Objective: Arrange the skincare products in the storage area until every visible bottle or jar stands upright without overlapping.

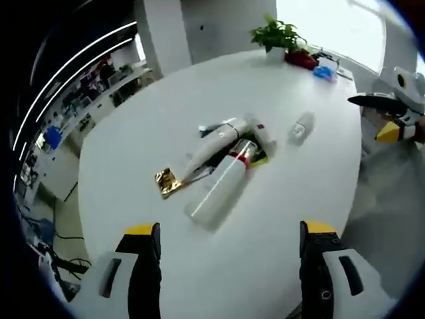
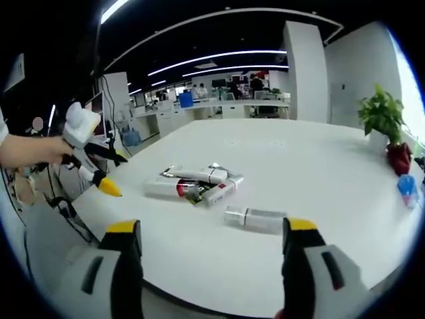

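A heap of skincare products lies in the middle of the round white table point(image 1: 146, 119). In it are a big white bottle with a red band point(image 1: 220, 188) on its side, a white tube point(image 1: 214, 141) and a gold sachet point(image 1: 166, 181). A small silver-capped bottle point(image 1: 302, 126) lies apart from the heap. My left gripper point(image 1: 229, 266) stands open, short of the big bottle, with nothing between its jaws. In the right gripper view the heap point(image 2: 199, 183) and the small bottle point(image 2: 255, 218) lie ahead of my open, empty right gripper point(image 2: 209, 266).
A potted plant point(image 1: 279, 33) in a red pot and a blue object point(image 1: 324, 70) stand at the table's far edge. The right gripper point(image 1: 372, 118) hangs past the table's rim. A hand holds the left gripper point(image 2: 114, 174) off the table's edge. Office desks stand behind.
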`<state>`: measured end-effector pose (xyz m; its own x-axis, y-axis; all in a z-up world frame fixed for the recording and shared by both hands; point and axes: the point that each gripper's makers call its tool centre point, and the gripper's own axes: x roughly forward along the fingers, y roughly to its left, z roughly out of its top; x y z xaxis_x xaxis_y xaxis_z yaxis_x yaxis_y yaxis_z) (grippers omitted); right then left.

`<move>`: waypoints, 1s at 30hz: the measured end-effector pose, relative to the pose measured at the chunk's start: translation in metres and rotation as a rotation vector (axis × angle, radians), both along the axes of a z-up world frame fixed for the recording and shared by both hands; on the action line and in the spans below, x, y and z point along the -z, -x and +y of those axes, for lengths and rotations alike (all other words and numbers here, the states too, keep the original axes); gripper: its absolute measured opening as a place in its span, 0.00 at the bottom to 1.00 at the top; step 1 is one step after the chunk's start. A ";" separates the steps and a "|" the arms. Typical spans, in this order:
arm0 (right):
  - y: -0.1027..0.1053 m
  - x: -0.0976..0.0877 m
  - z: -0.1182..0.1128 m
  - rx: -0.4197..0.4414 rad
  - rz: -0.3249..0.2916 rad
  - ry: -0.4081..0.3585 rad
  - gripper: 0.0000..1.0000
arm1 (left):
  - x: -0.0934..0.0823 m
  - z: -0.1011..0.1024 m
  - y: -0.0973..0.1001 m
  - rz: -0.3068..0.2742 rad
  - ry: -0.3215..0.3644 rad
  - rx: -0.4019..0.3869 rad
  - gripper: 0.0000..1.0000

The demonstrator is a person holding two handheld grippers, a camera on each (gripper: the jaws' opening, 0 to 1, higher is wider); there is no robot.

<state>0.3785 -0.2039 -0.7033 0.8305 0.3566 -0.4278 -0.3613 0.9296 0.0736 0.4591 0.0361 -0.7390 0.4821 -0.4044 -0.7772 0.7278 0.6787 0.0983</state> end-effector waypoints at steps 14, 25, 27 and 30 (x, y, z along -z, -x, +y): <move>-0.001 0.002 -0.001 0.001 0.004 0.003 0.87 | 0.015 -0.025 -0.029 0.053 -0.115 0.208 0.76; -0.001 0.003 -0.001 -0.002 0.009 -0.002 0.86 | 0.036 -0.045 -0.047 0.133 -0.144 0.307 0.68; -0.001 0.003 -0.001 -0.001 0.010 -0.003 0.86 | 0.041 -0.046 -0.048 0.157 -0.163 0.331 0.65; -0.001 0.004 -0.001 -0.002 0.013 -0.005 0.86 | 0.046 -0.047 -0.050 0.167 -0.184 0.360 0.59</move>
